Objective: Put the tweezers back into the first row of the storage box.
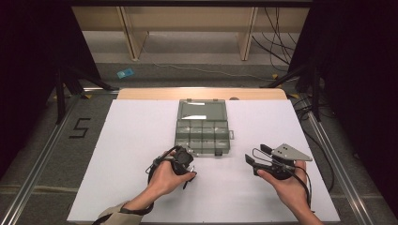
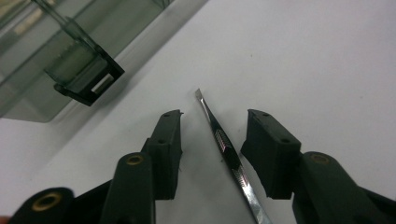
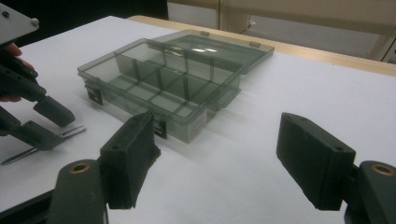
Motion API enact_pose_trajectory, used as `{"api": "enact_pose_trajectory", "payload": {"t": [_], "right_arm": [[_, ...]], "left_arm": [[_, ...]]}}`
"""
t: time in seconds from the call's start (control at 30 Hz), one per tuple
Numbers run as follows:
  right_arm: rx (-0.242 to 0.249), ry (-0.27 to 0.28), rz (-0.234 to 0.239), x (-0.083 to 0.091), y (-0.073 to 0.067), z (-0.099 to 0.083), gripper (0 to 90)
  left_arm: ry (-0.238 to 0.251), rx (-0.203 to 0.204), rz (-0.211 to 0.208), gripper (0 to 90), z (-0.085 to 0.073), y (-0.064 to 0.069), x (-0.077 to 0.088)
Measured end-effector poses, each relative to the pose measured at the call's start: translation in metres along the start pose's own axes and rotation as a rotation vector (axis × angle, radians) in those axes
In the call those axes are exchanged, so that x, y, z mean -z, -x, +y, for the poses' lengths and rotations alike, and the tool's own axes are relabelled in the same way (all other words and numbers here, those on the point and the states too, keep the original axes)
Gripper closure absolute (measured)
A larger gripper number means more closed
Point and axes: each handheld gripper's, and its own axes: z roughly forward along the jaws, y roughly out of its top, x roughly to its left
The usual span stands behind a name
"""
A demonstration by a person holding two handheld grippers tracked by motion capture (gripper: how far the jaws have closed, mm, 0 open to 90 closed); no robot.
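My left claw (image 2: 212, 140) hangs low over the white worktop (image 1: 136, 140), jaws apart with the steel tweezers (image 2: 224, 149) lying between them. Neither pad touches the metal: there is a gap on each side, and the tool sits a little nearer the right-hand pad in the left gripper view. The tweezers rest flat on the worktop, pointed tips toward twelve o'clock in that view, the ribbed grip section level with my pads and the tail running on toward six.

In the high view my left hand (image 1: 164, 180) holds this claw (image 1: 187, 164) just off the box's near left corner, at about seven o'clock from the box. The tweezers (image 1: 189, 180) show as a thin dark sliver by my fingers.

The grey-tinted compartment box (image 1: 202, 133) sits mid-worktop with its lid (image 1: 202, 110) thrown open flat toward twelve o'clock. One of its dark front latches (image 2: 88, 79) shows at ten o'clock in the left gripper view, close to my claw but apart from it.

My right claw (image 3: 219, 163) stands wide apart, holding nothing. In the high view it (image 1: 256, 157) hovers at about four o'clock from the box, well apart from it. In the right gripper view the left claw (image 3: 44, 123) straddles the tweezers (image 3: 46, 144) at nine o'clock.
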Motion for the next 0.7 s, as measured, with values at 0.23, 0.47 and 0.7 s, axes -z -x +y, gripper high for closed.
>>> {"api": "enact_pose_trajectory", "payload": {"t": [0.23,0.47,0.7], "right_arm": [[0.022,-0.004,-0.009,0.0007,0.0005,0.0004,29.0],[0.006,-0.027,-0.005,0.0022,0.0001,0.0004,29.1],[-0.004,-0.003,0.01,-0.0003,0.0,-0.0006,29.2]], "left_arm": [[-0.034,-0.047,0.003,69.3,0.0028,0.003,0.0013],[-0.073,-0.036,-0.019,81.9,0.0065,0.0041,0.0013],[-0.088,-0.04,-0.026,83.9,0.0089,0.002,0.0012]]}}
